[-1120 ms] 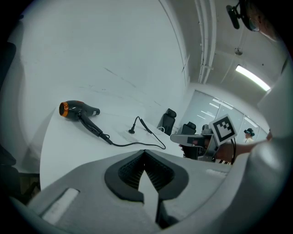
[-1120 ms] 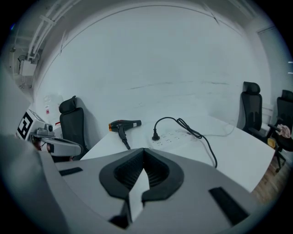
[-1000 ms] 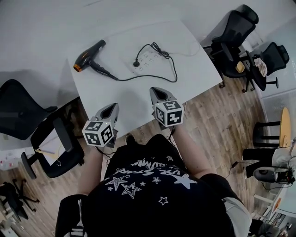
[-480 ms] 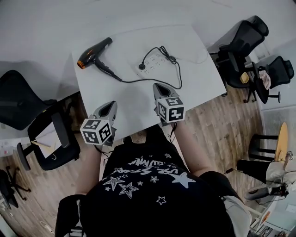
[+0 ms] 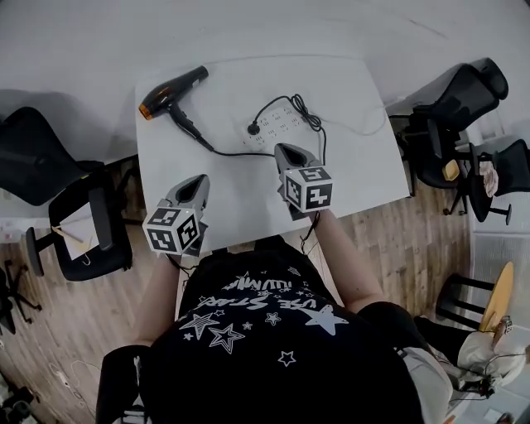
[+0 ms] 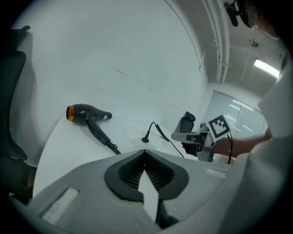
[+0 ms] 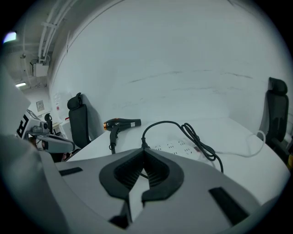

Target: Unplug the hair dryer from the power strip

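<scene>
Though both closed and empty, right claw [image 5: 286,150] near plug [image 5: 253,129], left claw [image 5: 199,181] farther.

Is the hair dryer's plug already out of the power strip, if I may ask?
No, the black plug sits in the end socket of the white power strip.

A white bench [image 5: 224,192] is standing against a pale wall [image 5: 265,25] on a wood-plank floor [image 5: 389,240]. Black office chairs [image 5: 33,153] are sitting on both sides, some at the left, others at the right. A ceiling strip light [image 6: 268,67] is glowing.
</scene>
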The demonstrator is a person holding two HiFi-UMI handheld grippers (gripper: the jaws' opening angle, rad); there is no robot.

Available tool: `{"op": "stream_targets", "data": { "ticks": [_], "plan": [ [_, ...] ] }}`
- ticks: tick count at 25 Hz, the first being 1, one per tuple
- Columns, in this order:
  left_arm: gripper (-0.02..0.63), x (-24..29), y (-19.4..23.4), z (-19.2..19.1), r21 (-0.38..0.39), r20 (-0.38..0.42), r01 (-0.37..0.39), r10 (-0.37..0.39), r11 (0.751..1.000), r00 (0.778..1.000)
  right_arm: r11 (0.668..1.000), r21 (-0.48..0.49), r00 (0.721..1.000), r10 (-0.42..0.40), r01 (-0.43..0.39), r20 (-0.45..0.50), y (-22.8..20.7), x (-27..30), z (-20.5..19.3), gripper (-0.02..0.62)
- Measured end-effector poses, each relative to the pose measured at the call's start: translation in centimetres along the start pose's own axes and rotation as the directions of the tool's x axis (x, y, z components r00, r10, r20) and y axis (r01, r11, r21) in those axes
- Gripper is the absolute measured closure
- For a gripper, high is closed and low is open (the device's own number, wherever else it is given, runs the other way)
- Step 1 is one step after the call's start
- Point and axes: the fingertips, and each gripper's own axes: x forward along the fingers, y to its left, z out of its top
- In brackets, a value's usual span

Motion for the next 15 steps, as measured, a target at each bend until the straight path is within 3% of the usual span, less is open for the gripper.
{"op": "stream_targets", "data": {
  "ticks": [9,15],
  "plan": [
    [0.598,5.5,-2.8,0.6,0.023,-0.029,-0.027,0.027,0.999,0.999,0.984,-0.107,0.987,0.136,-0.145,-0.087,-2.6,2.9,0.3,0.586],
    [0.598,9.1,-3.4,1.1,-0.004,-0.044,-0.052,0.052,0.999,0.998,0.957,-0.149,0.965,0.231,-0.248,-0.124,-3.4,5.0,0.7,0.586]
  ]
}}
